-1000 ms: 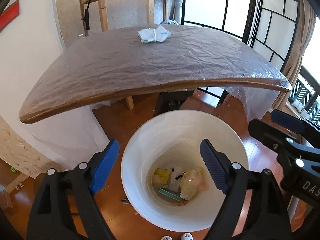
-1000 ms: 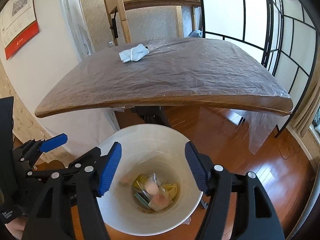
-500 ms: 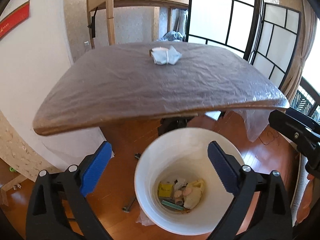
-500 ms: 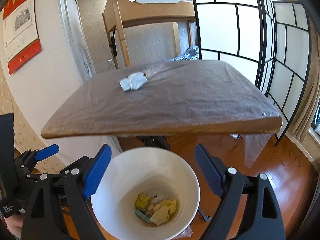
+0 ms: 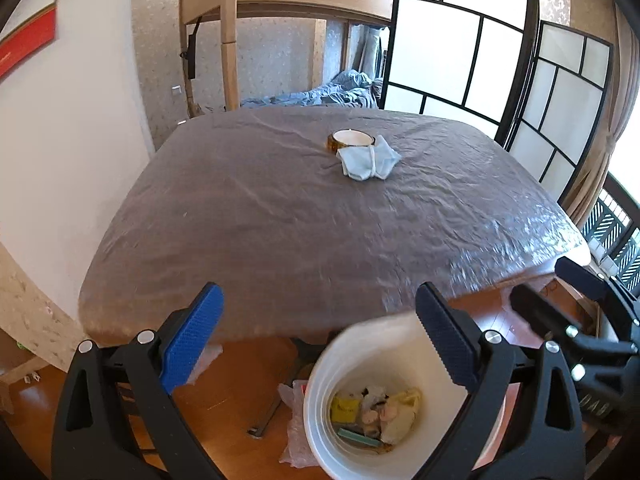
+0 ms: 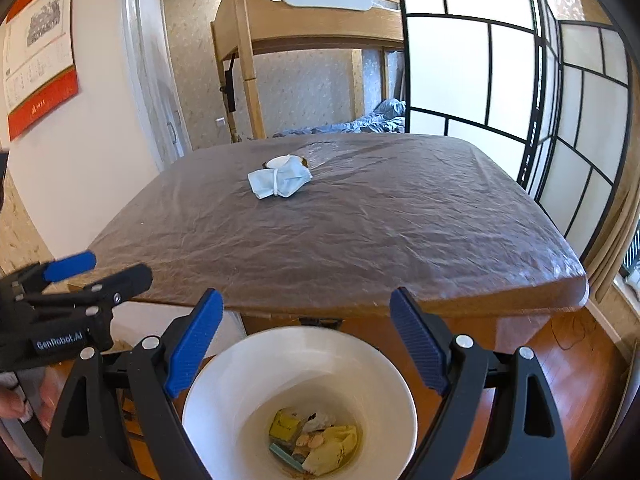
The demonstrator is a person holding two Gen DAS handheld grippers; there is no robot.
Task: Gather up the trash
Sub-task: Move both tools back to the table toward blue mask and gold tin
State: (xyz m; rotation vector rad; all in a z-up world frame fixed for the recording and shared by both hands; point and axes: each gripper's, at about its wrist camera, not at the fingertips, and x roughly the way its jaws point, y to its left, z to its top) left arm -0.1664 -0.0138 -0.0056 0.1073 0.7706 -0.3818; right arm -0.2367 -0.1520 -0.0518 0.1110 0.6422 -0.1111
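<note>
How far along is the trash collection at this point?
Done: several scraps and wrappers already lie in the white bin on the floor. In hand: nothing; the left gripper and the right gripper are both open and empty above the bin. Left: a crumpled light blue mask sits on the table beside a tape roll.

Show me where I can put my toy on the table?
Almost all of the plastic-covered table is bare: the whole near half toward the white bin, plus the right side by the screens. Only the far middle is taken, where the light-blue bundle touches the tape roll.
</note>
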